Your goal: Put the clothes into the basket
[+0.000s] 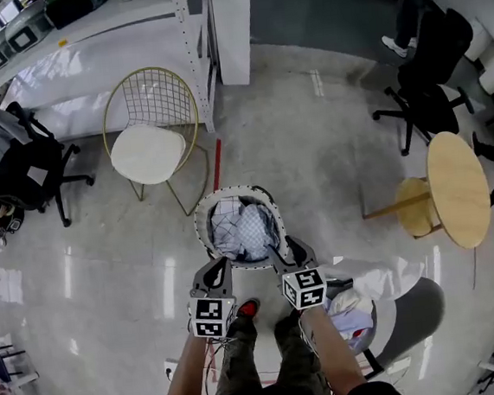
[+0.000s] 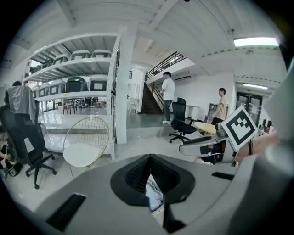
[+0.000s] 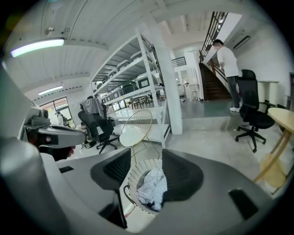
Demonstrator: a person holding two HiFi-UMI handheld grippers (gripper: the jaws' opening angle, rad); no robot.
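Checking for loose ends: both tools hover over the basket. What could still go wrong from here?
A pile of clothes lies beside the person's right leg, outside the basket, so the job may end short. The clothes in the basket fill much of it, so another load could spill over the rim.

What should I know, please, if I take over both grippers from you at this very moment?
Left gripper: jaws together, nothing held, above the near rim of the basket.
Right gripper: jaws apart, empty, over the same near rim.
Done: checked clothes lie inside the basket, which stands on the floor in front of the gold wire chair.
To do: a pale clothes pile lies by the person's right leg; it probably goes in next.
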